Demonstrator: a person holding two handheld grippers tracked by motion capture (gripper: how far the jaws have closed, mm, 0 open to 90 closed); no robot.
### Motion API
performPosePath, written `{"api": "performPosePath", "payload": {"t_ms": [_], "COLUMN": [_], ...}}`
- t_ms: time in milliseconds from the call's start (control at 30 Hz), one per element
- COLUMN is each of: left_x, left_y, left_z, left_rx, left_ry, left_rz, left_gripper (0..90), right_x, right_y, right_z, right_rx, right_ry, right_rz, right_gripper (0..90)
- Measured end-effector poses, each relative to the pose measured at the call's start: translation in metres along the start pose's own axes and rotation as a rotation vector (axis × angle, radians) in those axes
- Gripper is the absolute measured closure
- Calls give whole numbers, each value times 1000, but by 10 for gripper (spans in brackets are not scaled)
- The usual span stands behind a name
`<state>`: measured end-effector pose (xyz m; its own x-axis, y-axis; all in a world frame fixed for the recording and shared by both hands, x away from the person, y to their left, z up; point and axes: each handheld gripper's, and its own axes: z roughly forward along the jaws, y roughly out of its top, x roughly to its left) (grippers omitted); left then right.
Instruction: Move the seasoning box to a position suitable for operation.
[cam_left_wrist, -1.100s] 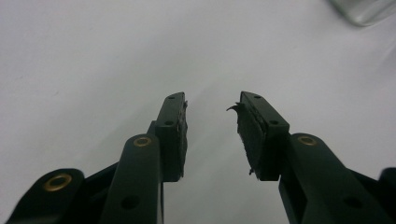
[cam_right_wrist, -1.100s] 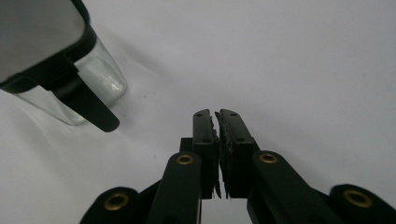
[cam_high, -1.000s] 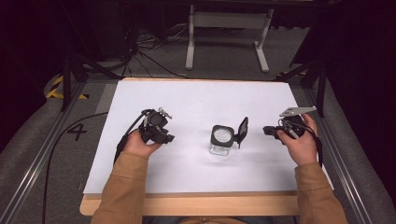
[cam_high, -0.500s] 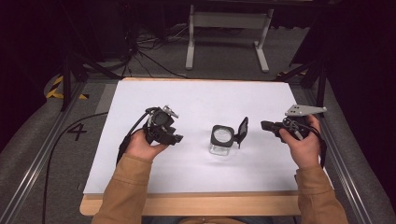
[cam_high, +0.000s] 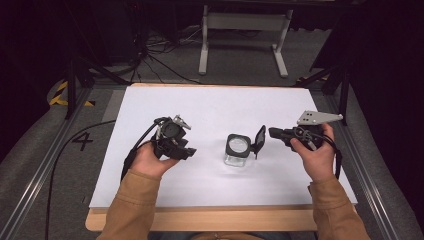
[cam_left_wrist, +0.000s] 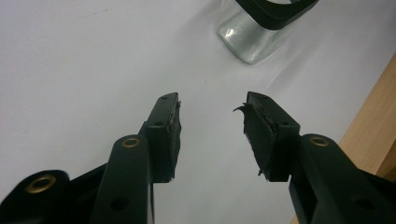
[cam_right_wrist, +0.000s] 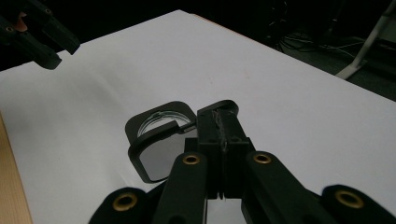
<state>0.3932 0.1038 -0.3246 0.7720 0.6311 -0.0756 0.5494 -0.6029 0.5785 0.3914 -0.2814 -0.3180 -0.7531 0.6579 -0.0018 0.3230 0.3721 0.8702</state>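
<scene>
Centrally, just toward 4 o'clock of the white sheet (cam_high: 210, 107) covering your table, stands a small jar (cam_high: 237, 150): clear glass body with rounded corners, black squarish rim, and a black hinged lid (cam_high: 260, 141) swung open and standing up on its 3 o'clock side. The lid's inner face appears pale and smooth in the right gripper view (its material cannot be told).

Readable writing is limited to one mark: a black "4" (cam_high: 82, 141) on the grey floor at 9 o'clock of the table. Yellow-and-black hazard tape (cam_high: 62, 93) lies farther off at 10 o'clock.

Your left gripper (cam_high: 186, 152) sits at 9 o'clock of the jar, apart from it, held in your left hand (cam_high: 150, 160). Its jaws stand moderately wide with nothing between them; the black pads (cam_left_wrist: 254, 133) look rough and frayed at the edges, and brass-coloured rivets dot the matte black arms.

Your right gripper (cam_high: 272, 132) lies at 3 o'clock of the jar, just beside the raised lid, in your right hand (cam_high: 315, 152); a grey three-cornered plate (cam_high: 319, 118) with small holes tops it. Its jaws are pressed together with no visible gap and nothing seen gripped; whether the tips touch the lid cannot be told.

A light wooden table edge (cam_high: 210, 220) borders the sheet at 6 o'clock, where tan sleeves (cam_high: 132, 205) enter. A white metal stand (cam_high: 245, 30) sits at 12 o'clock.
</scene>
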Motion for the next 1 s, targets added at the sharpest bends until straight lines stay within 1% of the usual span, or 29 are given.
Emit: {"api": "performPosePath", "payload": {"t_ms": [33,100,133,200,267,333,367,500,567,633,800,833,900,933,1000], "left_x": [1,2,2,2,2,2,2,3,4,4,4,4,5,6,7], "left_y": [-1,-2,-3,-4,-4,-5,-5,-6,-6,-7,-8,-9,-9,-10,-11], "left_z": [-1,-2,-2,-4,-4,-3,-3,-2,-3,-3,-2,-3,-3,-3,-4], "left_rx": [4,2,-8,5,3,3,6,-4,10,8,2,14,17,10,9], "left_ry": [-5,-1,1,-4,2,0,0,2,-3,-3,3,3,-1,1,4], "left_rz": [0,-6,-10,-9,-11,-8,-13,-19,-22,-25,-26,-26,-27,-35,-35], "left_gripper": [562,562,561,561,561,561,561,561,560,560,560,560,560,560,560], "right_x": [1,2,3,4,4,5,6,6,7,9,13,14,15,18,19], "right_y": [1,2,3,4,4,4,5,6,6,7,8,8,8,8,8], "right_z": [1,2,3,4,5,6,7,7,8,9,16,18,20,25,27], "right_rx": [1,0,0,3,6,6,10,11,9,11,13,14,14,27,28], "right_ry": [5,11,16,18,21,28,30,28,27,23,33,35,36,44,43], "right_rz": [-1,-8,-13,-16,-19,-24,-27,-32,-37,-43,-56,-59,-65,-75,-79], "right_gripper": [897,897,897,897,897,898,898,899,899,899,899,899,899,899,899]}}
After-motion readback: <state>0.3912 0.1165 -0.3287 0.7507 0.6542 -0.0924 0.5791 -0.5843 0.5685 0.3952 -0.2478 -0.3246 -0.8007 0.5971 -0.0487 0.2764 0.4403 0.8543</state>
